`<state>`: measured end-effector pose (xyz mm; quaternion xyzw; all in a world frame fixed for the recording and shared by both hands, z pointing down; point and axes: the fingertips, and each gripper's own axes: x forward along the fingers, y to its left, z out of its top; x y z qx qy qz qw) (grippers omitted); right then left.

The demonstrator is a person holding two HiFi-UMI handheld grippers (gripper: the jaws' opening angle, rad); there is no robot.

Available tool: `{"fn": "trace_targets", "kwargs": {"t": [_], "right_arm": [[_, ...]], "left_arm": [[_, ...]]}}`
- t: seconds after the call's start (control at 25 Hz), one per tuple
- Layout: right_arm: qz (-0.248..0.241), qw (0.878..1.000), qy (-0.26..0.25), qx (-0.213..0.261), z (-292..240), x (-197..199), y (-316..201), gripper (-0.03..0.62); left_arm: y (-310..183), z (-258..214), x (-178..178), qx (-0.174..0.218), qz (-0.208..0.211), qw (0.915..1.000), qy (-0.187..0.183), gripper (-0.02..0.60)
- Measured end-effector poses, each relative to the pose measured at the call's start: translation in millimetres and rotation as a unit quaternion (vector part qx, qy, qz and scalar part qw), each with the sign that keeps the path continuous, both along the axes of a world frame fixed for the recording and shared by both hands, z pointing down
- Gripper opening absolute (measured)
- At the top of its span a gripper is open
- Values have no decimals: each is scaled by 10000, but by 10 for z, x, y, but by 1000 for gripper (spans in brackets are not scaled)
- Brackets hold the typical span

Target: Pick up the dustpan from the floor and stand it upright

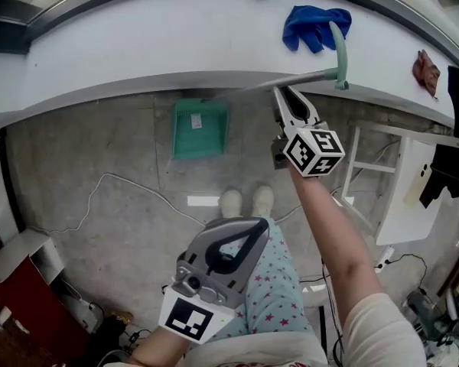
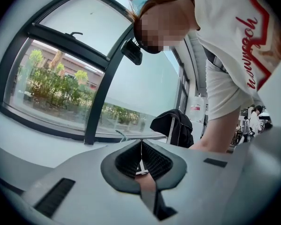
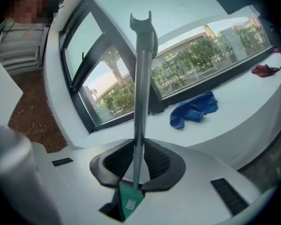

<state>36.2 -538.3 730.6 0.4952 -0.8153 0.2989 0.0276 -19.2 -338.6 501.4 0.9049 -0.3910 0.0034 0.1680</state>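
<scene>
Concrete floor [image 1: 99, 151]: right gripper [image 1: 283, 102] clamps handle [image 1: 306, 77]; dustpan [image 1: 201, 128] at its ten o'clock, seemingly lifted, not upright; left gripper [image 1: 249, 232] closed, empty.

Hidden behind the right gripper [image 1: 283, 98] in the head view: the stretch of the dustpan handle [image 1: 306, 78] between its jaws. Unclear there whether that handle joins the green pan [image 1: 201, 128] below. Too small to identify: a dark red scrap [image 1: 426, 71] on the tabletop [image 1: 138, 44]. Cut off at the right edge: a black garment [image 1: 447, 167]; at the bottom edge, the right forearm [image 1: 344, 243].
</scene>
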Motion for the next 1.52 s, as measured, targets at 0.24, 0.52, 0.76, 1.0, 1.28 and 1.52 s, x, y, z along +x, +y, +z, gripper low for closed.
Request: {"fn": "trace_targets", "kwargs": {"t": [0.24, 0.52, 0.76, 1.0, 1.28, 1.52], "right_arm": [[-763, 9936, 800, 239, -222, -723, 22, 84], [-1444, 9852, 865, 331, -342, -1624, 142, 81], [-1941, 9758, 941, 365, -357, -2172, 346, 81], [-2155, 9718, 904, 320, -369, -2430, 499, 59], [-2084, 9725, 980, 335, -503, -2394, 463, 57], [-2307, 9660, 1004, 602, -977, -2289, 633, 54]], "left_arm": [[0, -129, -531, 34, -586, 9980, -224, 21], [38, -257, -1183, 119, -1390, 9896, -349, 21], [193, -287, -1521, 100, -1743, 9840, -366, 21], [303, -282, -1668, -12, -1904, 9813, -291, 21], [251, -402, -1826, 32, -1991, 9796, -260, 21], [57, -636, -1836, 233, -1858, 9820, -238, 21]]}}
